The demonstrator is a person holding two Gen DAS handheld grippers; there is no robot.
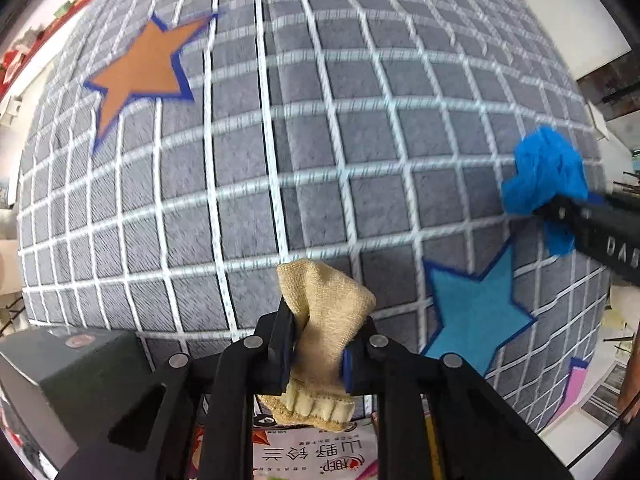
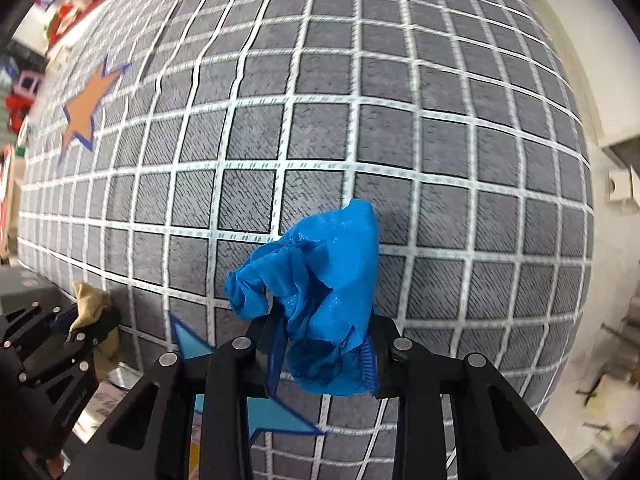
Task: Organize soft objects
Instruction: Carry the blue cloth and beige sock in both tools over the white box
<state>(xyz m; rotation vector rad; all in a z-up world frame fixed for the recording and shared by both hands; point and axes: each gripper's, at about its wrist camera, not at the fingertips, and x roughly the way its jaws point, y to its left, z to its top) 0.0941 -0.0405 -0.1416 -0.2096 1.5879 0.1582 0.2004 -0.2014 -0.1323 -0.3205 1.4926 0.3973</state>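
Note:
My left gripper [image 1: 320, 344] is shut on a beige knitted glove [image 1: 324, 312] and holds it above the near edge of the grey grid mat [image 1: 280, 140]. The glove's cuff hangs below the jaws. My right gripper [image 2: 324, 344] is shut on a crumpled blue glove [image 2: 320, 280] and holds it above the mat. The blue glove also shows at the right of the left wrist view [image 1: 548, 172]. The left gripper and beige glove show at the lower left of the right wrist view [image 2: 86, 312].
An orange star [image 1: 140, 68] lies on the mat's far left and a light blue star [image 1: 472, 312] near its front right. A pink shape [image 1: 576, 380] sits at the mat's right corner. A dark green box [image 1: 80, 364] and a printed packet [image 1: 316, 456] lie below the left gripper.

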